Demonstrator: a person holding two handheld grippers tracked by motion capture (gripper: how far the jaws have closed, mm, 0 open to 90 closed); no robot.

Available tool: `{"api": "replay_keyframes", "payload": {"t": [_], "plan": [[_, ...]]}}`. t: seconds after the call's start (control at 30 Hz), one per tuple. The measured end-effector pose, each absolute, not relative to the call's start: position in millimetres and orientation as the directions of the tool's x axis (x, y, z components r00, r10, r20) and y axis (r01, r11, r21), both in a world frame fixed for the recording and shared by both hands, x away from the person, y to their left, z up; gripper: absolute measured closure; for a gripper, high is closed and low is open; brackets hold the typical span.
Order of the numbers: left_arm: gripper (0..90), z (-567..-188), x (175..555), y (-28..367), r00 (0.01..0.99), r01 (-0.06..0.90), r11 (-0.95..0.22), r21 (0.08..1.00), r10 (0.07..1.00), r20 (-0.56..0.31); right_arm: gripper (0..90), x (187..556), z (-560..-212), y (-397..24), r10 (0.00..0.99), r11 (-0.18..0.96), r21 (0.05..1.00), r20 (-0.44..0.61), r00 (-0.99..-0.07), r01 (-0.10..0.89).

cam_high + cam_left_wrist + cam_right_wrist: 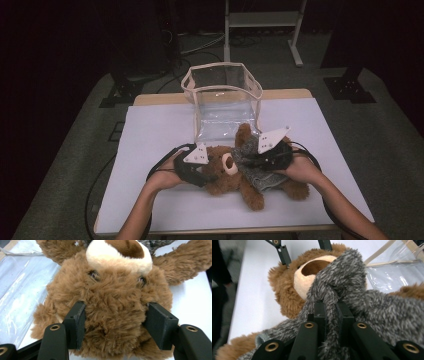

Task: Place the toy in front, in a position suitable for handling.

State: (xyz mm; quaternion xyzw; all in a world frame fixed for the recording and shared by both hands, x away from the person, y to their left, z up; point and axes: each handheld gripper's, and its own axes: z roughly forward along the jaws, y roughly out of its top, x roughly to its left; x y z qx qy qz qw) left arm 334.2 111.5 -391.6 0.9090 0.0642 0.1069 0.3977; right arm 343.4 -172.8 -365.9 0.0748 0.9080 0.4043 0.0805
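A brown teddy bear [220,182] lies on its back on the white table top [150,145], wearing a grey fuzzy garment [255,165]. My left gripper [209,176] is shut on the bear's head [112,302], and its pads press into the fur on both sides below the cream snout [120,252]. My right gripper [248,161] comes in from the right. In the right gripper view my right gripper [331,312] is shut on a fold of the grey garment [374,307], beside the bear's snout [304,277].
A clear plastic bag with a beige rim [222,95] stands open just behind the bear, with its flap flat on the table. Cables trail from both grippers off the table's front. A metal stand [262,22] is on the floor behind the table.
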Motion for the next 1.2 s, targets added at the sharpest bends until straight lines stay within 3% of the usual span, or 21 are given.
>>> {"api": "replay_keyframes", "payload": {"t": [0.3,0.5,0.77,0.93,1.07,1.2], "plan": [[35.5,-389.5,334.0,121.8,0.965,0.044,-0.654,0.755,0.223,0.137,80.3,340.6,-347.8,-164.0,0.19,0.628,0.777,-0.119,-0.975,0.028],[32.3,-386.3,333.0,130.1,0.958,0.061,-0.635,0.77,0.253,0.133,80.3,340.2,-362.3,-170.9,0.2,0.638,0.767,-0.085,-0.976,0.064],[33.5,-394.1,332.0,120.4,0.969,0.044,-0.653,0.756,0.213,0.128,80.4,348.3,-337.9,-160.6,0.212,0.593,0.804,-0.111,-0.971,0.038],[33.5,-390.6,332.1,126.0,0.968,0.048,-0.63,0.775,0.221,0.12,80.4,356.2,-352.5,-149.5,0.199,0.63,0.774,-0.087,-0.976,0.059],[33.4,-388.4,331.6,124.8,0.972,0.047,-0.611,0.79,0.21,0.104,80.4,342.1,-362.3,-155.2,0.162,0.64,0.766,-0.058,-0.985,0.06],[34.3,-389.7,328.4,118.4,0.975,0.036,-0.63,0.775,0.192,0.111,80.4,337.8,-349.5,-154.9,0.156,0.659,0.751,-0.101,-0.983,0.027]]}}
